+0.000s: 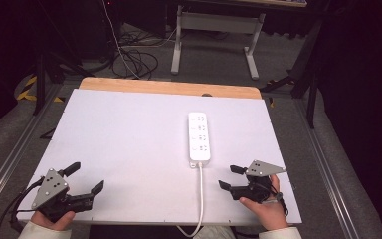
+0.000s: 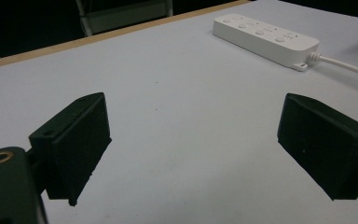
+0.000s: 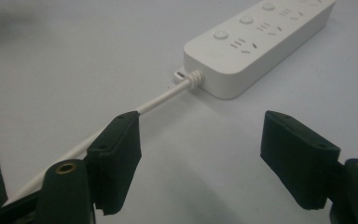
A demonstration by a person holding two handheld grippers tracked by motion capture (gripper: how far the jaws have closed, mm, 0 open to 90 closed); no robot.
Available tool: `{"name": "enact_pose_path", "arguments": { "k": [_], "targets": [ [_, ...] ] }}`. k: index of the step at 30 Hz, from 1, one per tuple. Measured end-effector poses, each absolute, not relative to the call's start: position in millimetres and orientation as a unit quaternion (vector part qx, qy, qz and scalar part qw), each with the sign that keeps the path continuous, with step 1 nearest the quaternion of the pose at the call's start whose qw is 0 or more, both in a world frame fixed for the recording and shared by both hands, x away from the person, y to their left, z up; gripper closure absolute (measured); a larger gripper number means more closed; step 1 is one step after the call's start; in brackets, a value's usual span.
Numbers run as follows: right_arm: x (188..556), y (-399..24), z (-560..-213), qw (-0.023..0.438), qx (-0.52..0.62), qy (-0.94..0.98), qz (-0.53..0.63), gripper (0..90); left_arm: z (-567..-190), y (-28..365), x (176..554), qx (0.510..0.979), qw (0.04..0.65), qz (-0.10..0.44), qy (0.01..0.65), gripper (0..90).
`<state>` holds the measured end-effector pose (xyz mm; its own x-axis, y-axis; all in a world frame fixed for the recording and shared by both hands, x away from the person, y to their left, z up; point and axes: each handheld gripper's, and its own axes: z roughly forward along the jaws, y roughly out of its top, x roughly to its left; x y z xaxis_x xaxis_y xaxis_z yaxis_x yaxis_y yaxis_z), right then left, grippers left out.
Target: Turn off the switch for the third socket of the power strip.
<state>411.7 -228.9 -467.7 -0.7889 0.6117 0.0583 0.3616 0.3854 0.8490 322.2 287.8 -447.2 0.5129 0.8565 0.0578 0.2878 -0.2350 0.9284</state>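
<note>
Two grippers: both sat at the near edge of the white table [image 1: 129, 129], one in each of the person's hands, with nothing held.
Left gripper [image 1: 83, 178]: its jaws stood wide apart over bare tabletop at the near left corner, gripping nothing; in the left gripper view [image 2: 191, 149] the gap between them framed plain white surface.
Right gripper [image 1: 231, 177]: at the near right, jaws also spread wide and empty; in the right gripper view [image 3: 200, 158] they opened toward the cord end of the strip, the cord passing just beside one jaw.
Cord [image 1: 200, 199]: a white lead ran from the strip's near end straight back to the near table edge and over it; it looked limp and likely to drag or tug if the strip were lifted.
Power strip [image 1: 199, 135]: it lay flat, right of centre, lengthwise away from the person, nearer the right gripper, well apart from the left.
Handling, as a judgement: a rigid, smooth plastic body, probably light and somewhat slippery; the soundest hold seemed across its narrow width on the long sides, near the cord end, not on the cord.
</note>
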Motion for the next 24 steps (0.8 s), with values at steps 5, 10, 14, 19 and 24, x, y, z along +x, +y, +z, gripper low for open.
{"name": "enact_pose_path", "arguments": {
  "k": [5, 10, 14, 19, 24],
  "targets": [
    [410, -230, -477, 0.132, 0.303, 0.831, 0.448, 29.1, -448, 289, 319, 0.728, 0.473, 0.301, 0.394, 9.1],
    [407, -233, -483, 0.133, 0.307, 0.835, 0.437, 28.7, -448, 290, 319, 0.725, 0.477, 0.302, 0.395, 9.1],
    [406, -235, -475, 0.152, 0.309, 0.819, 0.459, 28.7, -447, 290, 319, 0.722, 0.477, 0.312, 0.392, 9.1],
    [405, -236, -475, 0.157, 0.301, 0.825, 0.451, 28.8, -449, 290, 321, 0.726, 0.472, 0.307, 0.394, 9.1],
    [406, -236, -476, 0.158, 0.305, 0.824, 0.45, 28.8, -450, 288, 321, 0.729, 0.471, 0.31, 0.388, 8.9]
  ]
}}
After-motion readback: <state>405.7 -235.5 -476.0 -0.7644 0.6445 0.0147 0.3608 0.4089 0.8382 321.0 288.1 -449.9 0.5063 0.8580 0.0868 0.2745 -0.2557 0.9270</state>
